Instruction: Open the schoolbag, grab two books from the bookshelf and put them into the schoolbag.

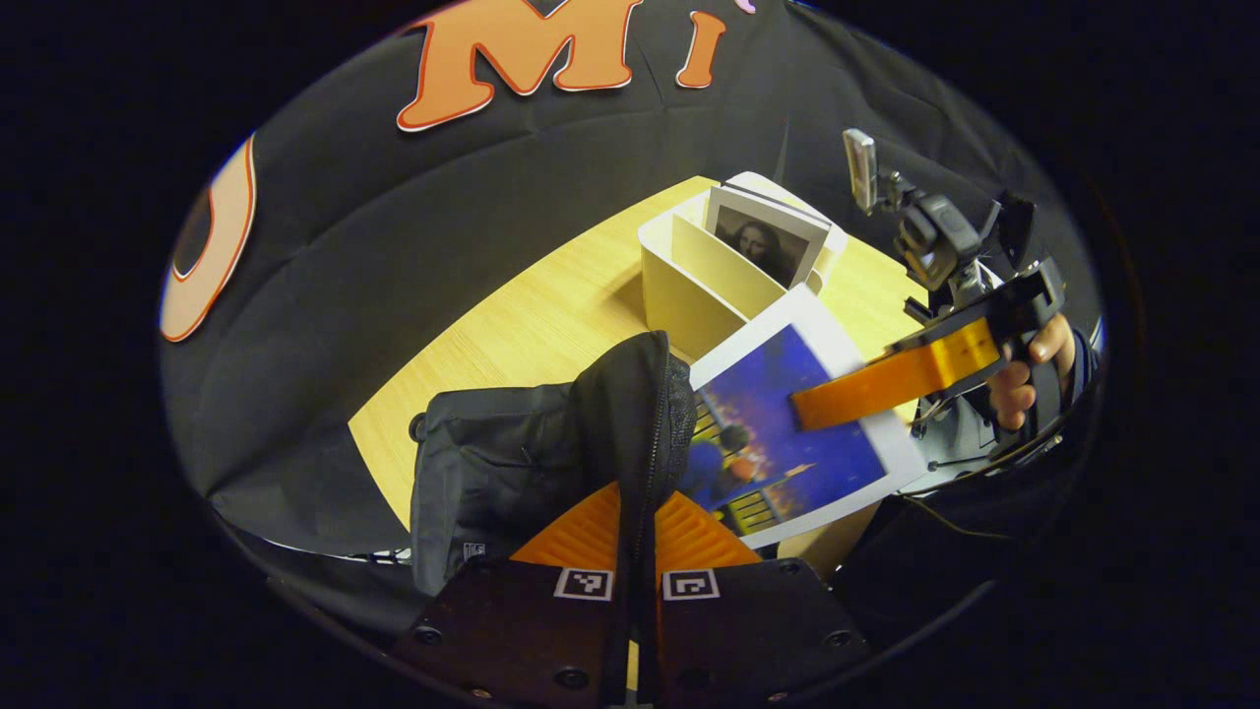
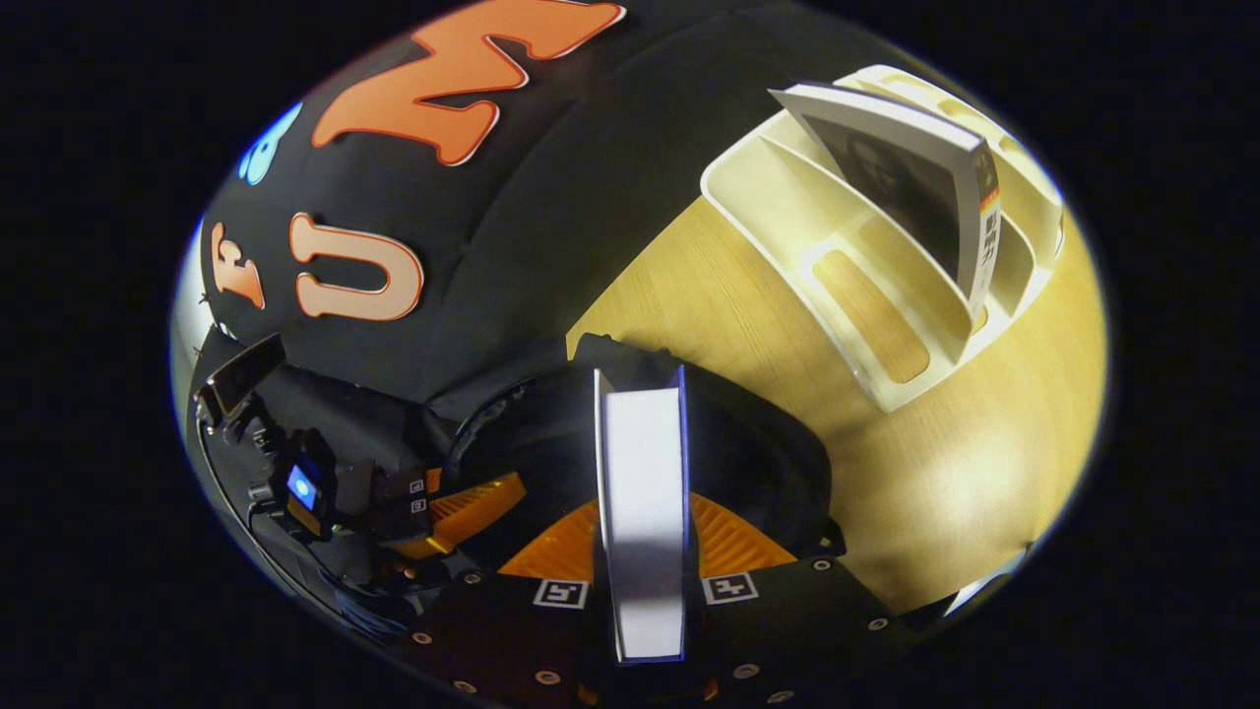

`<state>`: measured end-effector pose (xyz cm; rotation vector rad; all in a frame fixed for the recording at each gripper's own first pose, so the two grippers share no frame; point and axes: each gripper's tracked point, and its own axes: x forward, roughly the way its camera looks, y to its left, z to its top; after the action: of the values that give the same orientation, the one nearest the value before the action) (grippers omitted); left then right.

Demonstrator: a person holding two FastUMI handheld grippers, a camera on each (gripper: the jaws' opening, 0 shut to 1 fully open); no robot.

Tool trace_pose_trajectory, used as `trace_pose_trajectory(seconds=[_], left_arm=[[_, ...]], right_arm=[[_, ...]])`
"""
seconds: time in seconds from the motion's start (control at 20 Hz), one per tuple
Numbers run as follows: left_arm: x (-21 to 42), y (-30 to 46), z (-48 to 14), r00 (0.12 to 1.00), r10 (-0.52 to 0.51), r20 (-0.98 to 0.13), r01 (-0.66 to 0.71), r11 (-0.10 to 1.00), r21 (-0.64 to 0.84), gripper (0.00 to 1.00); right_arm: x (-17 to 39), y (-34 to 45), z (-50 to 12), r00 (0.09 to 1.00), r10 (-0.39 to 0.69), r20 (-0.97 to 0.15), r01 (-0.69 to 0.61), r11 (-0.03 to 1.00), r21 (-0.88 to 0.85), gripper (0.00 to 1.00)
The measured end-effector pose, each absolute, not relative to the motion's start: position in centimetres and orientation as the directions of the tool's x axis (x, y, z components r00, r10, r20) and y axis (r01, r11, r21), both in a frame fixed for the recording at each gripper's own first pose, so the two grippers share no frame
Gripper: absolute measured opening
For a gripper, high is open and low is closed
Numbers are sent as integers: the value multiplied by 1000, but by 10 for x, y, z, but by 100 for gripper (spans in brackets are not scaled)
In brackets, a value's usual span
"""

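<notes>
The black schoolbag (image 1: 512,463) lies on the wooden table. My left gripper (image 1: 638,517) is shut on the raised zipper edge of its opening (image 1: 650,394). A blue-covered book (image 1: 787,433) slants down into that opening, and my right gripper (image 1: 809,406) is shut on its white margin. In the right gripper view the same book (image 2: 645,492) stands edge-on between my right gripper's fingers (image 2: 645,556), over the bag's dark mouth (image 2: 758,443). The left gripper (image 2: 463,507) holds the bag's rim at the lower left there. A second book with a portrait cover (image 1: 768,241) (image 2: 915,187) stands in the white bookshelf (image 1: 689,286) (image 2: 866,315).
A hand (image 1: 1034,369) holds the right gripper's handle at the right. The bookshelf stands at the table's far side, just behind the bag, with open slots beside the portrait book. Bare tabletop (image 2: 965,463) lies right of the bag. Black cloth wall surrounds the table.
</notes>
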<state>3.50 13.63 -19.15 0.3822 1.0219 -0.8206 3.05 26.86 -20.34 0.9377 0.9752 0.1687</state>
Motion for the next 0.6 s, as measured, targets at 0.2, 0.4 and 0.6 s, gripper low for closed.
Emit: trace_pose_trajectory(seconds=[0.2, 0.4, 0.6], left_arm=[[29, 130, -188, 275, -446, -852, 747, 657, -103, 5], [20, 120, -187, 261, -472, -842, 746, 652, -135, 5], [9, 111, -191, 241, -478, -845, 751, 643, -150, 4]], right_arm=[[45, 282, -227, 623, 501, -600, 297, 558, 775, 27], [57, 302, -247, 642, 504, -579, 330, 500, 801, 28], [65, 325, -275, 633, 505, -587, 347, 492, 798, 28]])
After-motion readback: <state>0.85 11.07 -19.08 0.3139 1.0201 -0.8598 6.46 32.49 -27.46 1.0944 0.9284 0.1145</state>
